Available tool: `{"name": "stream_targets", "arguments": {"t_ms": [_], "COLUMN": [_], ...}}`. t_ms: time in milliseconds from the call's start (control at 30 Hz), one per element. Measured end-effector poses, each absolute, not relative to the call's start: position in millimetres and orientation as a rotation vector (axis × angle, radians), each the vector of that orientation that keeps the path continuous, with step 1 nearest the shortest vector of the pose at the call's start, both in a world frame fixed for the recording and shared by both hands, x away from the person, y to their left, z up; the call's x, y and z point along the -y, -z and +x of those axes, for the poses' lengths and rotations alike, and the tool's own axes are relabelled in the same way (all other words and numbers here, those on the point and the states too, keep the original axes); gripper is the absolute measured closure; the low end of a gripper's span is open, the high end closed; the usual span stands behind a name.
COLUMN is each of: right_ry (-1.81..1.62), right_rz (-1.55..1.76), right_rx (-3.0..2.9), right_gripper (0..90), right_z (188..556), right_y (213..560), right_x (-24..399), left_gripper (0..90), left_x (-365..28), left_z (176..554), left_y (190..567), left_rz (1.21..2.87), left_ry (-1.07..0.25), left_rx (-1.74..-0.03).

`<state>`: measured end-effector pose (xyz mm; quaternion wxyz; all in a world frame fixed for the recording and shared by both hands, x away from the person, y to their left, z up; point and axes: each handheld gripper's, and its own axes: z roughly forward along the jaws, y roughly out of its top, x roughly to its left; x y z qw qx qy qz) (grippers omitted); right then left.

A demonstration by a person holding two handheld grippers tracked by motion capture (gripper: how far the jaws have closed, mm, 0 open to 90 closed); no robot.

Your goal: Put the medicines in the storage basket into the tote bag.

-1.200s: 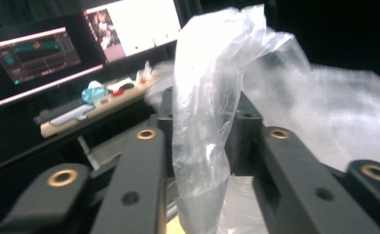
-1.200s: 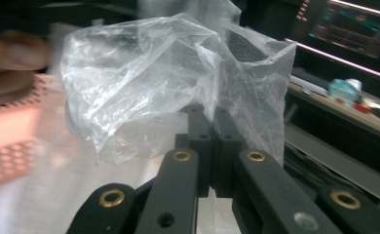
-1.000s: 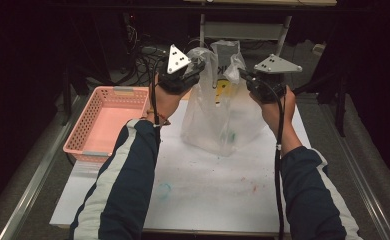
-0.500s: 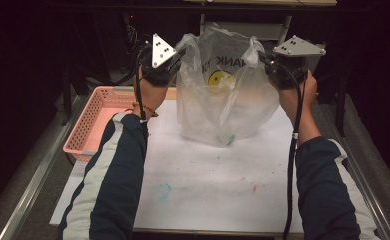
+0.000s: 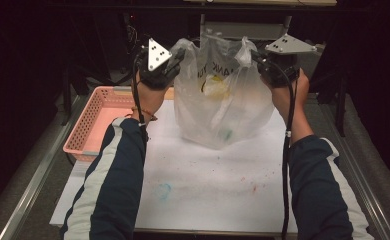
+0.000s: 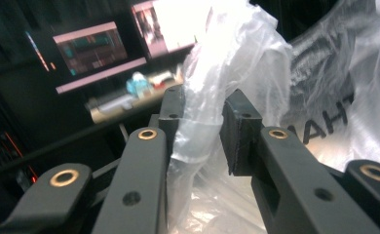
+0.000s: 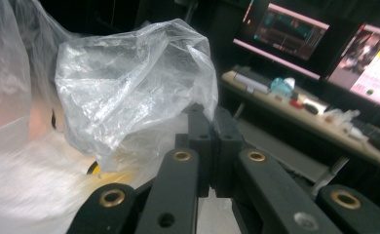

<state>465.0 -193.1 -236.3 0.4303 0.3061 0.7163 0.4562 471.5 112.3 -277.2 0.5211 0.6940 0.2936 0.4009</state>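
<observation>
A clear plastic bag (image 5: 223, 105) with dark printed lettering hangs stretched between my two grippers above the white sheet; something yellow and something green show inside it. My left gripper (image 5: 175, 57) is at the bag's left handle. Its jaws have just been opening: in the left gripper view (image 6: 205, 105) they stand apart, and the handle film (image 6: 198, 131) runs loosely through the gap and lies against one pad. My right gripper (image 5: 260, 60) holds the right handle; in the right gripper view (image 7: 211, 117) its jaws are shut, and crumpled film (image 7: 129, 83) bunches out of them.
A pink mesh basket (image 5: 100, 120) stands at the table's left, just beside my left forearm. The white sheet (image 5: 208, 185) carries faint coloured smudges. Metal table rails run along both sides. Monitors (image 7: 295, 34) and a cluttered shelf stand behind the table.
Both hands have risen and spread apart, which pulled the bag up and wide open. The left gripper's jaws now stand apart around the handle.
</observation>
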Motion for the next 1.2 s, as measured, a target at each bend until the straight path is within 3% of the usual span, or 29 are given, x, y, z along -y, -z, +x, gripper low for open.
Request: {"name": "stream_targets", "arguments": {"t_ms": [133, 333, 433, 500, 567, 633, 1033, 1200], "right_ry": [-1.127, -1.119, -1.124, -1.152, -1.146, -1.179, -1.277, -1.282], "right_rz": [0.793, 0.843, 0.870, 0.867, 0.866, 0.870, 0.855, 0.844], "right_rx": [-1.810, -1.798, -1.777, -1.774, -1.749, -1.718, -1.603, -1.601], "right_gripper": [90.0, 88.6, 74.4, 71.5, 60.9, 52.3, 32.0, 29.4], "right_z": [472, 477, 477, 476, 474, 471, 454, 442], "right_y": [254, 266, 267, 269, 272, 274, 267, 268], "right_x": [194, 202, 208, 213, 216, 220, 238, 243], "left_gripper": [70.6, 60.0, 58.8, 56.0, 54.5, 48.0, 33.8, 27.1], "left_x": [-116, -124, -126, -127, -129, -129, -135, -149], "left_z": [475, 478, 479, 479, 481, 481, 467, 455], "left_y": [296, 302, 303, 307, 311, 314, 288, 288], "left_rz": [1.687, 1.666, 1.679, 1.679, 1.677, 1.667, 1.578, 1.579], "left_ry": [-0.940, -0.934, -0.933, -0.939, -0.949, -0.955, -1.027, -0.999], "left_rx": [-0.741, -0.790, -0.806, -0.826, -0.836, -0.870, -0.857, -0.822]}}
